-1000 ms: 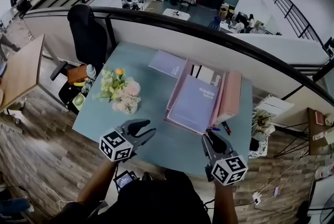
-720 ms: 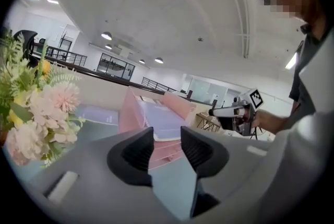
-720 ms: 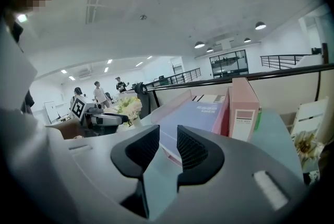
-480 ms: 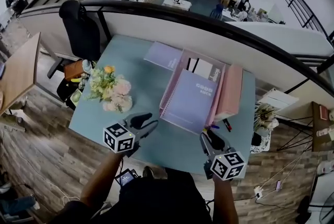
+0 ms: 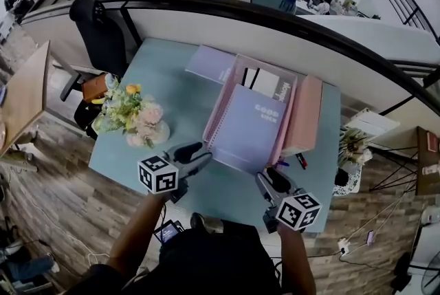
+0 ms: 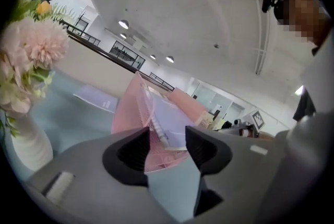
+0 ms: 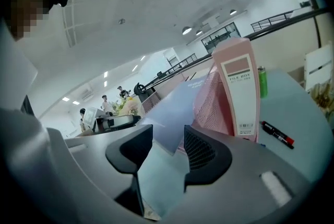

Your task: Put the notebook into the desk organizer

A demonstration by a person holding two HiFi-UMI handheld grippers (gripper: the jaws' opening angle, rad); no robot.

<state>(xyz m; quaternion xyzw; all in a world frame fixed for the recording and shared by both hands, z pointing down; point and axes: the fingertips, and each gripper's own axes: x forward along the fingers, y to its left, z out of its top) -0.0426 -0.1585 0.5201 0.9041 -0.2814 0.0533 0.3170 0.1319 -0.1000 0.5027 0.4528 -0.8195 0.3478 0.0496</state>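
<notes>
The lavender notebook [image 5: 249,127] leans inside the pink mesh desk organizer [image 5: 222,106] at the table's middle. It also shows in the left gripper view as the notebook [image 6: 169,118] and in the right gripper view as the notebook [image 7: 172,113]. My left gripper [image 5: 195,153] hovers just short of the organizer's near left corner, its jaws opening with nothing between them [image 6: 167,147]. My right gripper [image 5: 271,180] sits off the organizer's near right corner, its jaws also opening and empty [image 7: 167,151]. Neither gripper touches the notebook.
A second lavender notebook [image 5: 210,64] lies flat behind the organizer. A pink file box [image 5: 306,115] stands against the organizer's right side, with pens [image 5: 297,161] at its near end. A vase of flowers [image 5: 135,119] stands at the left. A railing runs behind the table.
The jaws of both grippers have spread wider. Both grippers sit slightly closer to the organizer's near corners, and the notebook stays leaning in the organizer.
</notes>
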